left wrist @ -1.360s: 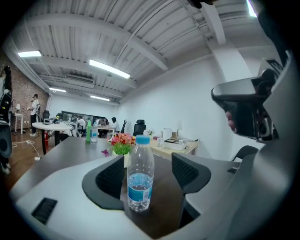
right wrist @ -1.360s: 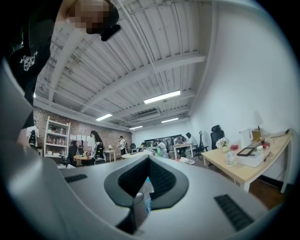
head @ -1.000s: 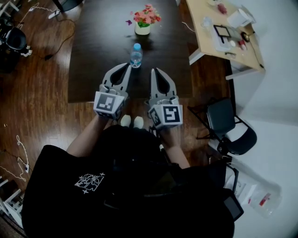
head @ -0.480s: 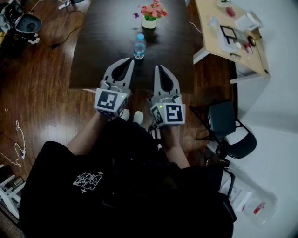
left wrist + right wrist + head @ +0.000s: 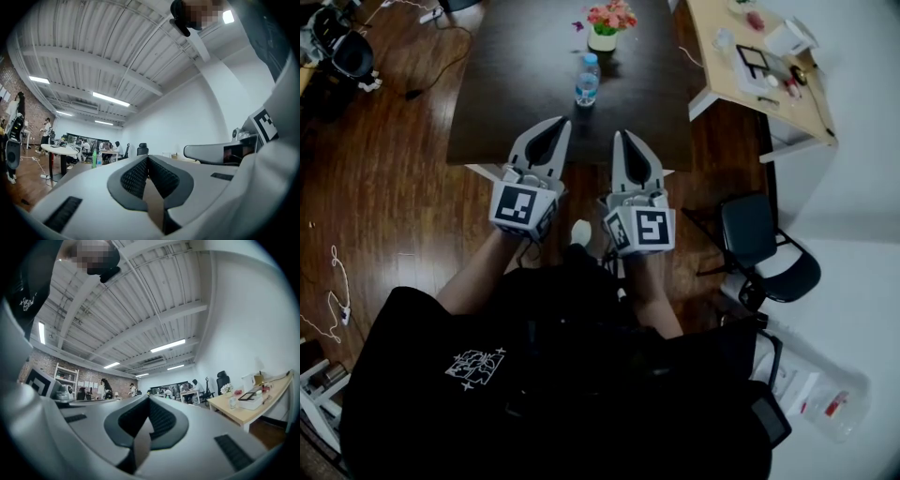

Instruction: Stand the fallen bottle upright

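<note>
A clear water bottle (image 5: 587,80) with a blue cap stands upright on the dark table (image 5: 506,94), in front of a flower pot (image 5: 603,28). My left gripper (image 5: 563,120) is shut and empty, with its tip over the table's near edge, well short of the bottle. My right gripper (image 5: 619,134) is beside it, also shut with nothing in it. In the left gripper view the left gripper's pads (image 5: 147,158) meet. The right gripper view shows the right gripper's pads (image 5: 149,398) pressed together too. Both grippers point level into the room.
A light wooden desk (image 5: 759,66) with small items stands to the right of the table. A black chair (image 5: 759,248) sits on the floor at the right. Cables and gear lie on the wooden floor (image 5: 375,187) at the left. People sit at desks far off.
Both grippers and the person have drawn back from the table. The bottle now lies farther ahead of the tips and still stands upright. Both jaws stay shut.
</note>
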Demonstrator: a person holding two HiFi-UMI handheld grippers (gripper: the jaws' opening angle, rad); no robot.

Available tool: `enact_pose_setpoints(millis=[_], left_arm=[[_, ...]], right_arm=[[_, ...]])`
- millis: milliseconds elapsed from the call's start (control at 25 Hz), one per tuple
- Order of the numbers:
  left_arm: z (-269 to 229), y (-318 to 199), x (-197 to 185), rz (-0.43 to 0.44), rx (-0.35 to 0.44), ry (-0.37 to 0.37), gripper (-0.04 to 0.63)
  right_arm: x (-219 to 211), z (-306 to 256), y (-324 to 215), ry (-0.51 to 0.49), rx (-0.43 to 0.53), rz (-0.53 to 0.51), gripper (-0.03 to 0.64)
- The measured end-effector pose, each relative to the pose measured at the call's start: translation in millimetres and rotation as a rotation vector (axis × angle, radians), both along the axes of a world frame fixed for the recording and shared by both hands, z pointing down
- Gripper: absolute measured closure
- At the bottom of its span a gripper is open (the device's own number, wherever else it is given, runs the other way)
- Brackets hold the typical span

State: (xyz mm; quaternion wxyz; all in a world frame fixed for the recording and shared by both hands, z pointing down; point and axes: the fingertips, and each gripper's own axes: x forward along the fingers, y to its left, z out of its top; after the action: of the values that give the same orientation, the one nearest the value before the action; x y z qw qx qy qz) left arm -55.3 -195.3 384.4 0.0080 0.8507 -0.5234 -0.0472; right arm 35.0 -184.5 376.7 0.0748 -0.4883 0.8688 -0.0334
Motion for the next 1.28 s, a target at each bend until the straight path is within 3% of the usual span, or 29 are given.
enact_pose_setpoints(millis=[680, 1280], left_arm=[[-10.2, 242.7, -40.3, 0.08, 0.009, 0.044, 0.601], [-39.2, 319.5, -0.9, 0.076, 0.039, 0.056, 0.601]], right_arm=[[-44.7, -4.3, 246.5, 0.009, 0.008, 0.071, 0.594], [-19.1, -28.3, 310.0, 0.013, 0.029, 0.036, 0.594]])
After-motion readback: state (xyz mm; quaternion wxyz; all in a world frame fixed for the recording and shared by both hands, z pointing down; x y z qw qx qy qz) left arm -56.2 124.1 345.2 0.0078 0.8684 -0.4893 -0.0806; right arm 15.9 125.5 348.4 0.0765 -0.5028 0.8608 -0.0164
